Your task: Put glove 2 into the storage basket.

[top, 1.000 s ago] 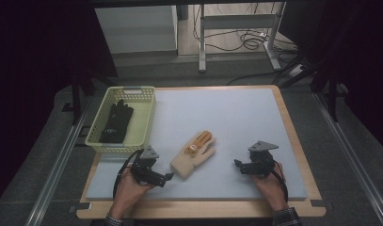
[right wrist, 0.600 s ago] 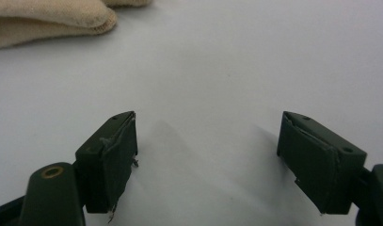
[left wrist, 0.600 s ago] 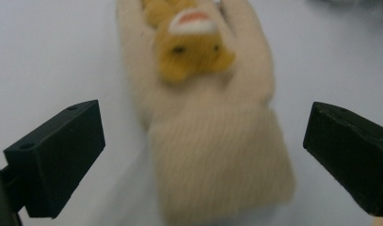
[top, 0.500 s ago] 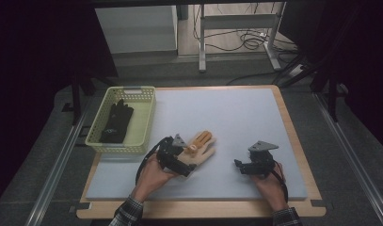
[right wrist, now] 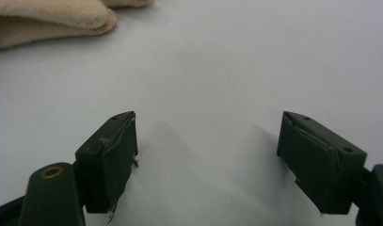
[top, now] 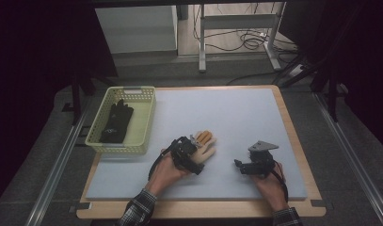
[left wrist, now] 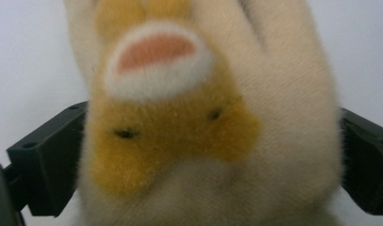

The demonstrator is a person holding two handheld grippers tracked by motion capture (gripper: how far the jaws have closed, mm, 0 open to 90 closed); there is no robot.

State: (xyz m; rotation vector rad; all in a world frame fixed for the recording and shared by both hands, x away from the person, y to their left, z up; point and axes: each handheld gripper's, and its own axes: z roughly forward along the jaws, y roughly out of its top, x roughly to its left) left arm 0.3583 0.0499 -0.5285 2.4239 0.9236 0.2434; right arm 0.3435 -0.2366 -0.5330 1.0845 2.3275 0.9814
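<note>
Left gripper [top: 193,151] straddles the cream glove [top: 205,149] (orange fingertips), jaws wide apart on either side of it, not yet closed. The glove lies flat on the grey mat [top: 236,117], near its front edge. Right gripper [top: 243,165], at the glove's 4 o'clock, rests with jaws apart, empty.

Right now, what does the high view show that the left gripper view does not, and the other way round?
High view alone: the yellow basket with a black glove inside, the right gripper open over the mat, and the person's hands.

Left gripper view alone: the face on the plush glove, with an orange patch, two small dark eyes and a pink oval, and a black jaw at each side of it.

Both: the plush glove and the pale mat.
</note>
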